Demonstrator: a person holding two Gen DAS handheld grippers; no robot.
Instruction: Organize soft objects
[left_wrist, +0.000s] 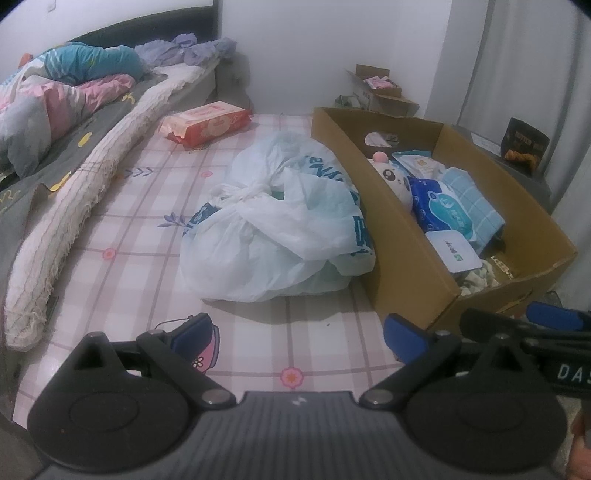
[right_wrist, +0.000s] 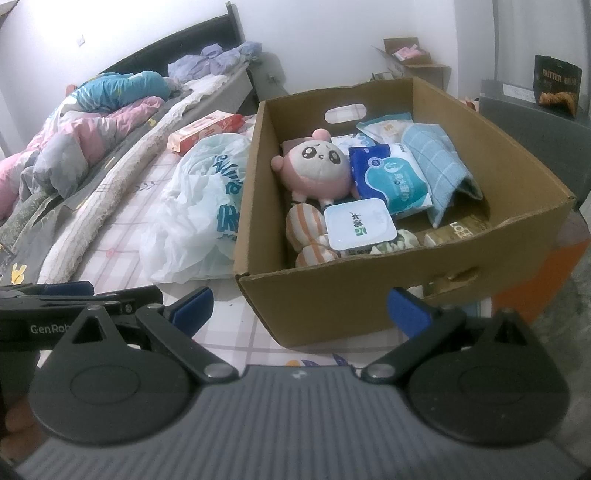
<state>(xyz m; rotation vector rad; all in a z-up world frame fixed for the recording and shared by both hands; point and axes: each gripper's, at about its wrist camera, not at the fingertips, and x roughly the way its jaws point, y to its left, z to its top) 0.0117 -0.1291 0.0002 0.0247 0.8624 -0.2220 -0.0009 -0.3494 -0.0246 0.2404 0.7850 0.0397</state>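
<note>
Held low at the bottom of each view, the left gripper (left_wrist: 299, 338) and the right gripper (right_wrist: 299, 310) are spread wide, and nothing is gripped by either. Just above the right gripper, the cardboard box (right_wrist: 332, 306) is seen already well filled: a pink plush toy (right_wrist: 317, 166), a blue towel (right_wrist: 436, 162), wipe packs (right_wrist: 391, 177) and striped socks (right_wrist: 306, 221) have been laid inside. Much of the sorting is judged done. Left outside are a knotted white plastic bag (left_wrist: 273, 229), touching the box's side at centre frame, and a red tissue pack (left_wrist: 207, 123) further up. Everything is set on a pink checked sheet (left_wrist: 122, 258). At upper left, crumpled bedding (left_wrist: 62, 96) is piled before a dark headboard; white walls and curtains are seen behind.
</note>
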